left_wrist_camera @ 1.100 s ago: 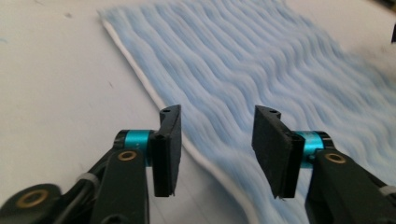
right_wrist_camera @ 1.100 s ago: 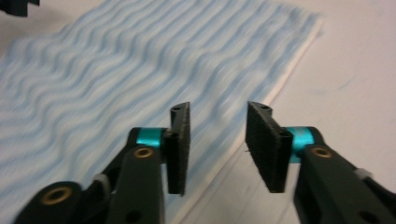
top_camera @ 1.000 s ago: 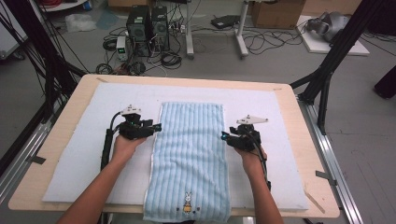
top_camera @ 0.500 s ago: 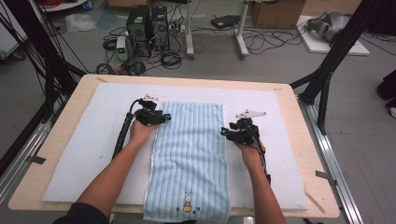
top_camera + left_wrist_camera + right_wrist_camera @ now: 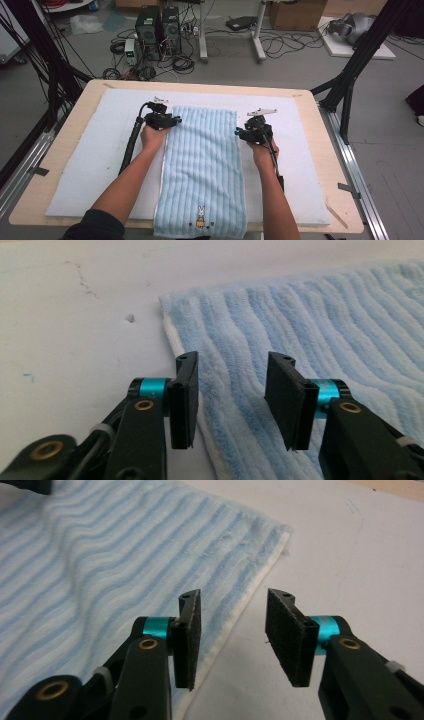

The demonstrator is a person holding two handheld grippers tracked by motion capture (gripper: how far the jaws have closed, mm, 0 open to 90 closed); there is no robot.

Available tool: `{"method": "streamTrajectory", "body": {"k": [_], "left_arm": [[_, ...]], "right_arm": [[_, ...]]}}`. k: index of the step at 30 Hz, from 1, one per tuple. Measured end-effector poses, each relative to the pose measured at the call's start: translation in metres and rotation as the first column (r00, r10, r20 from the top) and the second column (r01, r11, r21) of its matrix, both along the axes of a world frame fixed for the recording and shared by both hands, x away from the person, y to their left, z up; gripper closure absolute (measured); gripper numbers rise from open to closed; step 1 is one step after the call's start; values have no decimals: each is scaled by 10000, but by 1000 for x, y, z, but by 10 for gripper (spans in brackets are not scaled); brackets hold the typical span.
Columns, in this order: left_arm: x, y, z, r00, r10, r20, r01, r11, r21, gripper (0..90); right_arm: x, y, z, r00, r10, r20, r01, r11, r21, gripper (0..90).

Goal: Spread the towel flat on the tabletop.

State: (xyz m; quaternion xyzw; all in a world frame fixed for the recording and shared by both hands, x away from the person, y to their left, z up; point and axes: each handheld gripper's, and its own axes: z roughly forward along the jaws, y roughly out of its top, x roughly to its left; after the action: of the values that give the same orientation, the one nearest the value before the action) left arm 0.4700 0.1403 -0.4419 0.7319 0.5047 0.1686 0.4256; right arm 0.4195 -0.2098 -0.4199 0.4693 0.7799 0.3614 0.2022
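A light blue striped towel (image 5: pixel 202 170) is lying flat and lengthwise on a white mat (image 5: pixel 90 150) that is covering the wooden tabletop (image 5: pixel 80 97), its near end with a small rabbit picture (image 5: pixel 201 217) hanging at the person's edge. The left hand-held gripper (image 5: pixel 176 120) is sitting at the towel's far left corner, and the right hand-held gripper (image 5: pixel 238 132) is sitting at the far right edge, a little nearer the person. In the left gripper view, the left hand-held gripper (image 5: pixel 231 392) is standing open over the towel's (image 5: pixel 310 335) edge, its jaws having just been opening; one pad is hanging just over the white hem and the other over the blue pile, with nothing pinched between them. In the right gripper view, the right hand-held gripper (image 5: pixel 234 635) is also standing open, its jaws having just been closing, straddling the towel's (image 5: pixel 115 565) hem with one pad above the cloth and the other above the bare mat (image 5: pixel 350 555), gripping nothing.
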Motion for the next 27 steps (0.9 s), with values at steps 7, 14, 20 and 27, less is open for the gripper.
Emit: {"method": "streamTrajectory", "body": {"k": [7, 14, 20, 27], "left_arm": [[-7, 4, 9, 9986, -517, -88, 516, 9986, -87, 476], [-11, 13, 15, 9973, -725, -141, 720, 9968, -335, 407], [-22, 26, 9, 9979, -632, -104, 624, 9961, -620, 400], [-33, 39, 9, 9957, -651, 656, 716, 9923, -1011, 400]], "right_arm": [[27, 15, -14, 9991, -170, -396, 172, 9998, 56, 629], [39, 33, -19, 9971, -183, -744, 131, 9975, -695, 866], [48, 33, -20, 9948, -972, -315, 927, 9880, -1240, 838], [21, 23, 10, 9967, -176, 787, 192, 9996, -198, 712]]}}
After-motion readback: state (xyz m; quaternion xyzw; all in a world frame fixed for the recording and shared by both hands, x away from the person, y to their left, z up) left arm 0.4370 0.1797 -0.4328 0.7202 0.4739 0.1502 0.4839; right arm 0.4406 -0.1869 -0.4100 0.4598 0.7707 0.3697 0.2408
